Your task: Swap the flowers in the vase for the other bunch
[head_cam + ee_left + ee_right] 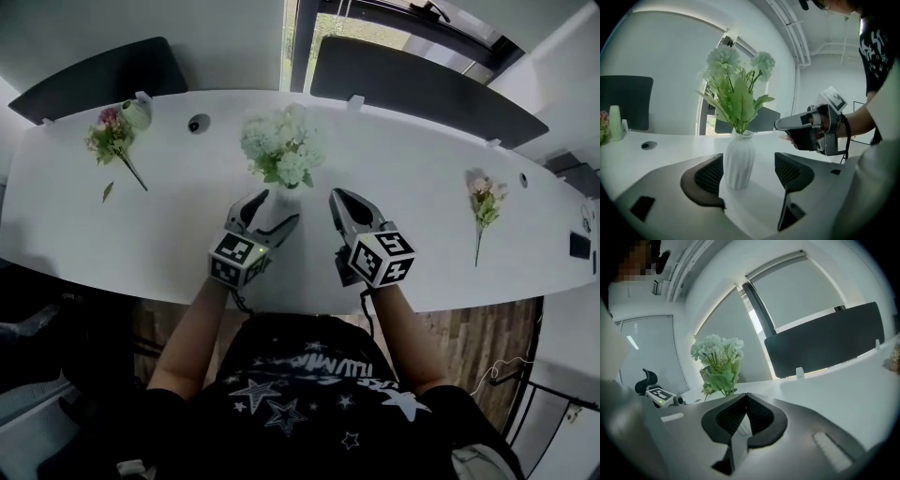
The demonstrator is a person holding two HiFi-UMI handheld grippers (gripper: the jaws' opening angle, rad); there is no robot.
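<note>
White table (422,187) by a window. My left gripper (278,207) stood wide, the white vase (738,159) between its pads, contact unclear. My right gripper (339,199) was closed, empty, just beside. Green-white flowers (281,148) hid the vase from above. Bare tabletop lay either side, with the pink bunch (485,206) flat, well right.
</note>
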